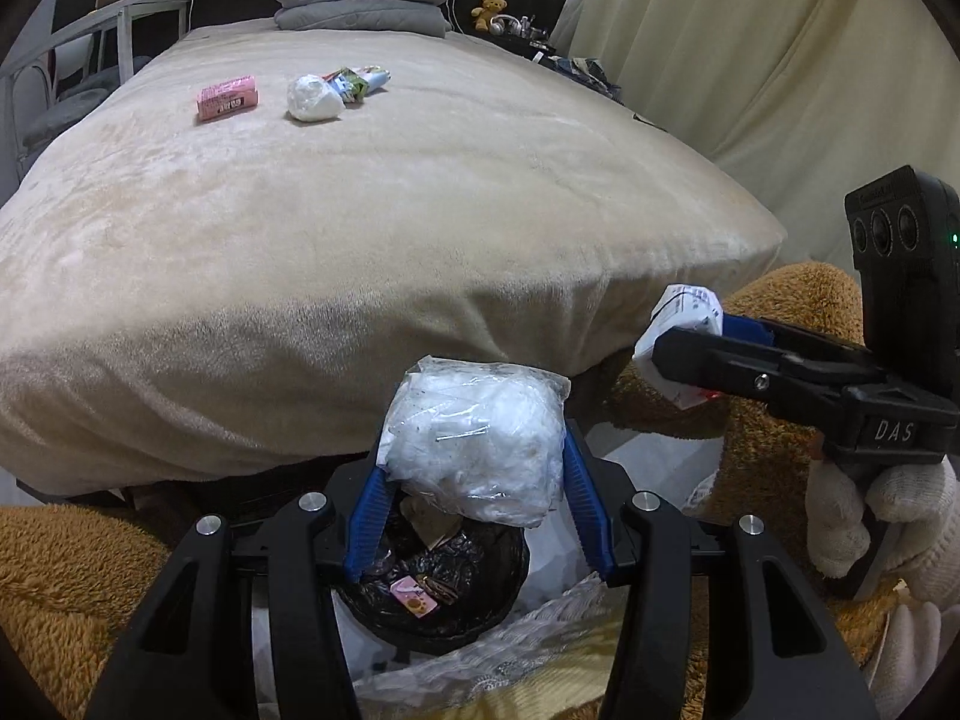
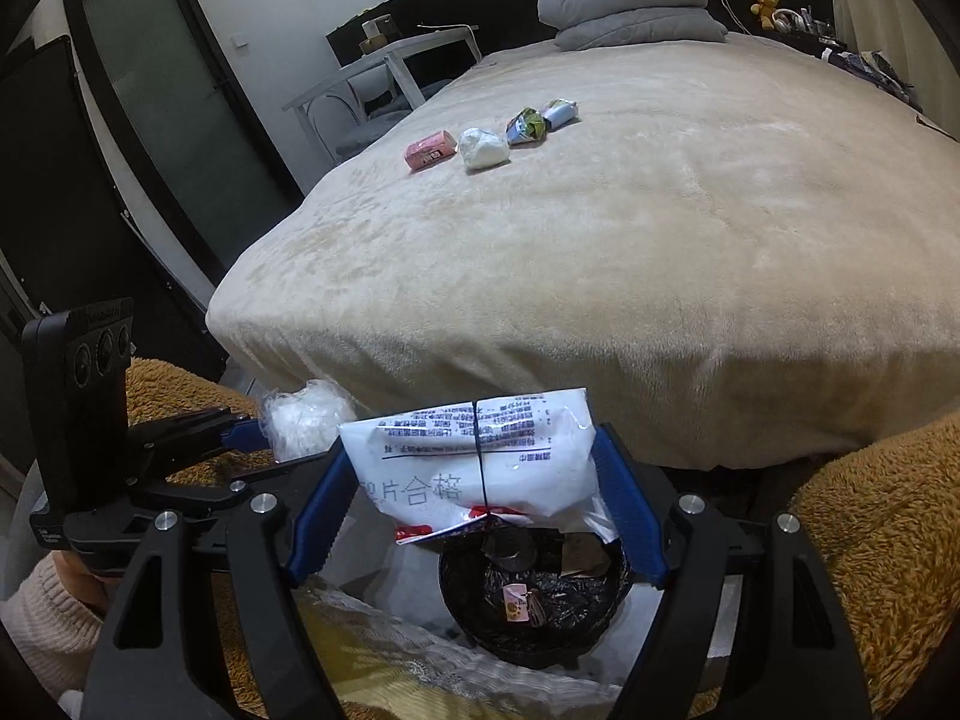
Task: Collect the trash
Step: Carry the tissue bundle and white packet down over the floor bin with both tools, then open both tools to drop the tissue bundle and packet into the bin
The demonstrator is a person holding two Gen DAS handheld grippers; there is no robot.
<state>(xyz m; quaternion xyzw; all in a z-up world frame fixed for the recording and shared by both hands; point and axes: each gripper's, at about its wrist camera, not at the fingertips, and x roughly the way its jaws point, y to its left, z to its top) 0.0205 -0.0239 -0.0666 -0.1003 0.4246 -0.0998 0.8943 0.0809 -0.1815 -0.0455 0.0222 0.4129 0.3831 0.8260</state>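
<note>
A bedroom: a wide bed [image 1: 372,228] under a beige plush cover fills the view, with folded grey bedding [image 1: 363,0] at its far end, a small teddy bear [image 1: 491,11] on the dark headboard ledge to the far right, and cream curtains [image 1: 780,60] down the right side. On the floor at the near foot of the bed sits a round bin lined with a black bag [image 1: 438,588], already holding a pink wrapper and some brown scraps, which is likely why both hands have gathered here. The left gripper [image 1: 474,468] has its jaws closed on a crumpled clear plastic bag [image 1: 480,438], held right over the bin's mouth, well placed for a drop. The right gripper [image 2: 474,492], carried by a white-gloved hand [image 1: 876,522] just to the right, has its jaws clamped on a white printed packet [image 2: 474,462], which also hangs above the bin's near rim. Four pieces remain on the far part of the bed, in a loose row: a pink packet [image 1: 228,97], a white plastic wad [image 1: 313,99], a green-and-white carton [image 2: 527,125] and a pale blue wrapper [image 2: 559,111]. By my judgement, letting go of both loads comes next, then a further reach across the bed.
</note>
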